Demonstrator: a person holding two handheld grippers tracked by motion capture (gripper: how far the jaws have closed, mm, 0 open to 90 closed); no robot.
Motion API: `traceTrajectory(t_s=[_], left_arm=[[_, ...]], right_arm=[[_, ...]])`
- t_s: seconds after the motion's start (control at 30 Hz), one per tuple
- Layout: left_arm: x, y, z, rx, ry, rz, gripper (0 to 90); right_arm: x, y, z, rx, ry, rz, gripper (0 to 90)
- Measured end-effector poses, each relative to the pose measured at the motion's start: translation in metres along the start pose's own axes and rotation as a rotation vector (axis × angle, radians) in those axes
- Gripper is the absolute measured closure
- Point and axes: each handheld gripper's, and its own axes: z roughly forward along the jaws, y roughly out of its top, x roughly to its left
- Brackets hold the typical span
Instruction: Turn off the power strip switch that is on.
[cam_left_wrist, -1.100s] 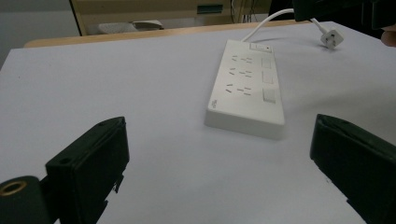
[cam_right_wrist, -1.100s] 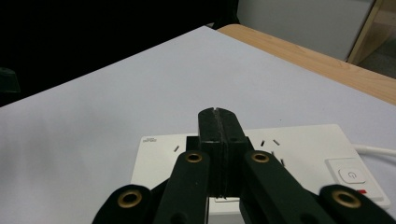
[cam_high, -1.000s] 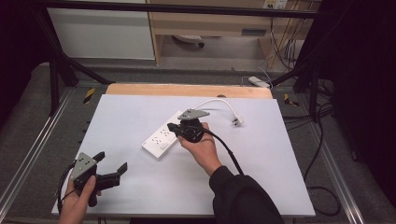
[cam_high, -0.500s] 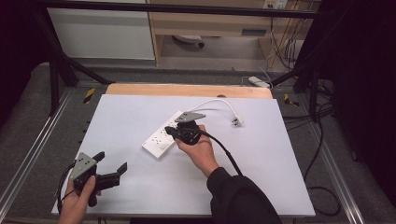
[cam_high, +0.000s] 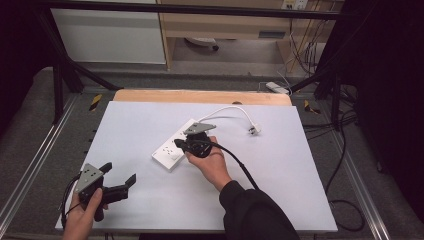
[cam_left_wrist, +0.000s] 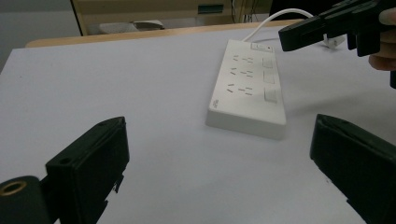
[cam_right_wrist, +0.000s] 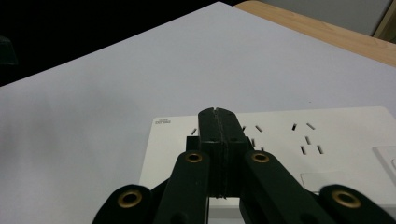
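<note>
While I hold the right gripper over the white power strip, its jaws are clenched together with nothing between them, tips above the strip's near sockets. The strip lies flat at the middle of the white tabletop, its cord curling off its far end to a plug. My left gripper sits well apart, nearer me than the strip, jaws spread wide and released.
</note>
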Motion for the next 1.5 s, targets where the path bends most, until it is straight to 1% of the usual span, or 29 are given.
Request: traceTrajectory(t_s=[0.43,1.1,1.5], left_arm=[[0.000,0.000,0.000,0.003,0.003,0.000,4.5],[0.000,0.000,0.000,0.004,0.004,-0.001,4.5],[0.000,-0.001,0.001,0.005,0.004,-0.001,4.4]], right_arm=[[0.004,-0.006,0.008,0.029,0.008,-0.001,90.0],[0.006,-0.013,0.016,0.049,0.016,0.002,90.0],[0.009,-0.019,0.020,0.071,0.022,-0.004,90.0]])
